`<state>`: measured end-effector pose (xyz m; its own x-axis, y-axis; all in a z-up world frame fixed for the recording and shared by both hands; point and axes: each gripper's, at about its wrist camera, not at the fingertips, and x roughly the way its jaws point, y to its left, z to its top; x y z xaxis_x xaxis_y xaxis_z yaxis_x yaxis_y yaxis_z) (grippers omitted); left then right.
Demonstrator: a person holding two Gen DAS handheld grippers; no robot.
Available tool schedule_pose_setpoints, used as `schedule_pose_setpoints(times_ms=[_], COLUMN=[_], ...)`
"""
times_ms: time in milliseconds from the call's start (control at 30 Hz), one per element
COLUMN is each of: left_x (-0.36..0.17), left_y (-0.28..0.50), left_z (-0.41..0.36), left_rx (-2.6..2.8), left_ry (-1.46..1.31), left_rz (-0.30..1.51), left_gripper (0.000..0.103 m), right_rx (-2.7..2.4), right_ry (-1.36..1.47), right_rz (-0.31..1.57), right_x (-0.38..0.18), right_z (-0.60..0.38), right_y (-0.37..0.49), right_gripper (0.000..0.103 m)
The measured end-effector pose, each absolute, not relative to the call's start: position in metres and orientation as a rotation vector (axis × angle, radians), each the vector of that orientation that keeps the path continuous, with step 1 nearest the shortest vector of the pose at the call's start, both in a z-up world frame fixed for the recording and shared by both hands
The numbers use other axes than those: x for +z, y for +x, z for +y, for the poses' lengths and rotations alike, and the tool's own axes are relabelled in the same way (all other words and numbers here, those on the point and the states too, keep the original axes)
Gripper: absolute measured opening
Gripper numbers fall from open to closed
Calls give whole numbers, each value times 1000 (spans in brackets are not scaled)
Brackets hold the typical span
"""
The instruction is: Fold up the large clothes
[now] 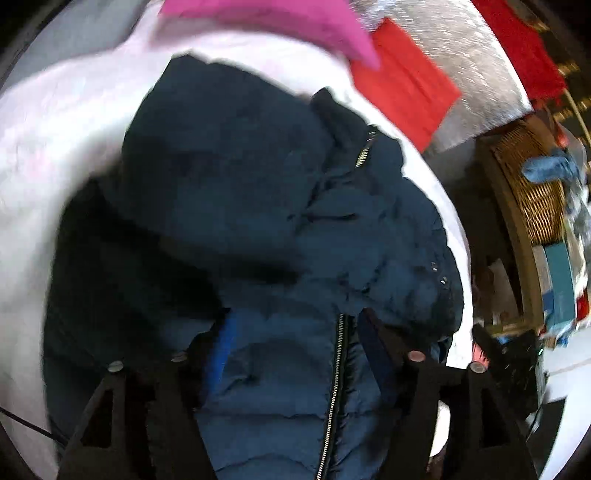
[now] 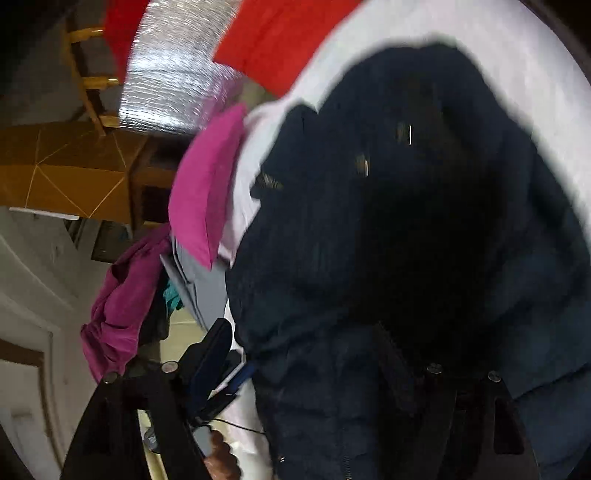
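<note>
A dark navy puffer jacket (image 1: 258, 206) with a metal zipper (image 1: 334, 391) lies bunched on a white sheet (image 1: 48, 155). My left gripper (image 1: 291, 332) is right over it with its jaws wide apart, and jacket fabric fills the gap between the fingers (image 1: 373, 332). In the right wrist view the same jacket (image 2: 406, 221) fills most of the frame. My right gripper (image 2: 306, 339) also has its jaws wide apart, its right finger buried in the jacket and its left finger (image 2: 210, 354) beside the jacket's edge. Both views are motion-blurred.
A pink cloth (image 1: 295, 22) and a red cloth (image 1: 402, 88) lie at the far side of the sheet. A magenta garment (image 2: 122, 306) hangs off the edge. A silver foil mat (image 2: 173, 85), a wicker basket (image 1: 532, 184) and wooden furniture (image 2: 74, 173) stand around.
</note>
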<state>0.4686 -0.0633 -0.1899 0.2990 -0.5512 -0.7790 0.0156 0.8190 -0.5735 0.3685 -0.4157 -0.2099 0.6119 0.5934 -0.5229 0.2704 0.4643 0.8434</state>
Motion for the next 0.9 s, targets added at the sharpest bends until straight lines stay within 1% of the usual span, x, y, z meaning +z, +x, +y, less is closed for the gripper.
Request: schedule_pose_setpoints(times_ms=[133, 233, 300, 433, 467, 500, 533, 567, 600, 667, 700, 767, 833, 900], left_x=[-204, -213, -218, -225, -227, -228, -230, -230, -229, -227, -224, -213, -204, -197], left_y=[478, 486, 489, 493, 489, 489, 489, 491, 492, 492, 491, 488, 487, 481], left_z=[-49, -35, -30, -27, -24, -26, -24, -29, -28, -27, -27, -26, -33, -35], left_rx=[-323, -262, -254, -271, -272, -266, -252, -249, -253, -264, -268, -277, -267, -254], left_ry=[-654, -785, -859, -916, -944, -959, -954, -949, -948, -934, -917, -882, -827, -776], left_rz=[1199, 1162, 1151, 1113, 1095, 1086, 1092, 1094, 1090, 1078, 1072, 1051, 1039, 1034], left_gripper=[73, 76, 77, 76, 73, 62, 55, 46, 36, 28, 25, 22, 21, 21], right_rx=[174, 142, 115, 69, 65, 56, 48, 33, 10, -4, -9, -17, -35, -40], right_ry=[1210, 1314, 1325, 1347, 1356, 1348, 1326, 1284, 1239, 1192, 1166, 1109, 1018, 1004], right_rz=[936, 846, 783, 670, 656, 644, 643, 651, 665, 667, 662, 641, 616, 639], right_x=[-239, -249, -250, -256, -256, -255, -252, -248, -245, -239, -233, -220, -201, -197], right_z=[-413, -425, -432, -442, -442, -441, -442, -440, -439, -436, -433, -431, -425, -426], right_y=[383, 386, 386, 392, 391, 391, 392, 394, 396, 393, 392, 387, 380, 374], right_gripper=[80, 81, 82, 81, 80, 76, 63, 52, 35, 31, 27, 25, 24, 24])
